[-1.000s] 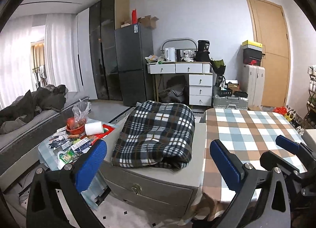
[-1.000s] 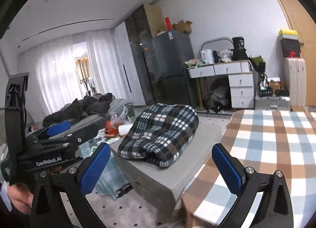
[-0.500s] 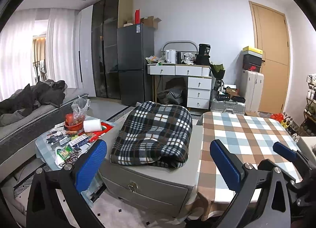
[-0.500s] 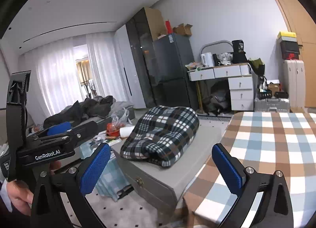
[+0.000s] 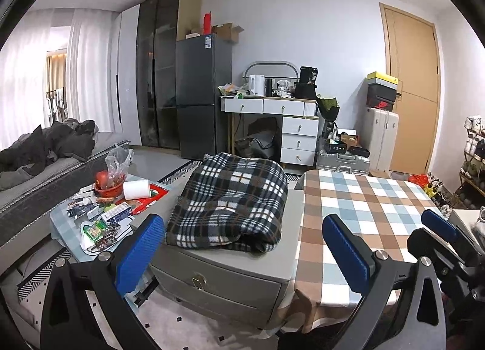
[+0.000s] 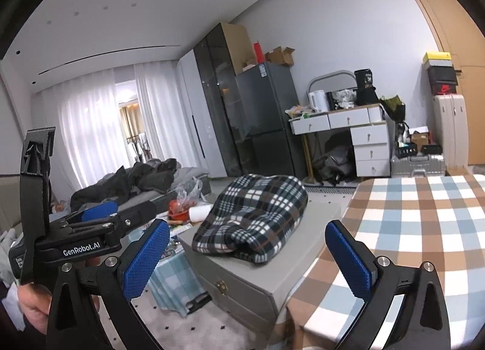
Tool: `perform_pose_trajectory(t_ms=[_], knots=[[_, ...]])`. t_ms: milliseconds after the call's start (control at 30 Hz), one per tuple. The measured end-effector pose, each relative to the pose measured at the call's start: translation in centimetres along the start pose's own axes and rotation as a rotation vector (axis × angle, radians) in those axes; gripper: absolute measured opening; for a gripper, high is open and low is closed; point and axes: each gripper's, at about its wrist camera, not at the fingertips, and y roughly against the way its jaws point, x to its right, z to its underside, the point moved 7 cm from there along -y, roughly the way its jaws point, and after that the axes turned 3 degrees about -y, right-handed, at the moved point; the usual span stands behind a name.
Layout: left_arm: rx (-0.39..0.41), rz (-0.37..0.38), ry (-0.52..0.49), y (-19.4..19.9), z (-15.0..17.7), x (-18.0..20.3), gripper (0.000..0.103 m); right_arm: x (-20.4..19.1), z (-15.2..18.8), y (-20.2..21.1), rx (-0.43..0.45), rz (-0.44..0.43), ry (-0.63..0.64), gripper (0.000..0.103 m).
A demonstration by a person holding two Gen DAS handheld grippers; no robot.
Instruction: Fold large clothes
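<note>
A folded black, white and brown plaid fleece (image 5: 230,201) lies on top of a grey drawer cabinet (image 5: 221,280); it also shows in the right wrist view (image 6: 251,222). My left gripper (image 5: 242,254) is open and empty, held back from the cabinet's front. My right gripper (image 6: 247,254) is open and empty, off to the right above the checked tablecloth (image 6: 418,228). The left gripper's body (image 6: 75,237) shows at the left of the right wrist view, and the right gripper's finger (image 5: 439,224) at the right of the left wrist view.
A low table (image 5: 100,222) cluttered with snacks, a paper roll and a red bowl stands left of the cabinet. A bed with dark clothes (image 5: 45,149) is at far left. A fridge (image 5: 200,95), a white desk (image 5: 272,119), suitcases and a door (image 5: 412,92) line the back wall.
Both grippers have drawn back and tilted up a little, so the fleece and cabinet sit slightly lower and farther in both views. Jaws stay open; the fleece has not moved.
</note>
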Motion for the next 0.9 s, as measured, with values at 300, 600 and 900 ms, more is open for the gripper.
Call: perform_pose_trajectory(t_ms=[300, 600, 900], knots=[[-0.003, -0.003, -0.020, 0.3, -0.2, 0.0, 0.102, -0.3, 0.3, 0.3, 0.011, -0.007, 0.000, 0.103], [-0.009, -0.004, -0.009, 0.5, -0.1, -0.1, 0.102, -0.5, 0.4, 0.7, 0.018, -0.019, -0.013, 0.103], [-0.002, -0.015, -0.010, 1.0, 0.1, 0.0, 0.102, -1.0, 0.6, 1.8, 0.025, -0.024, -0.002, 0.103]])
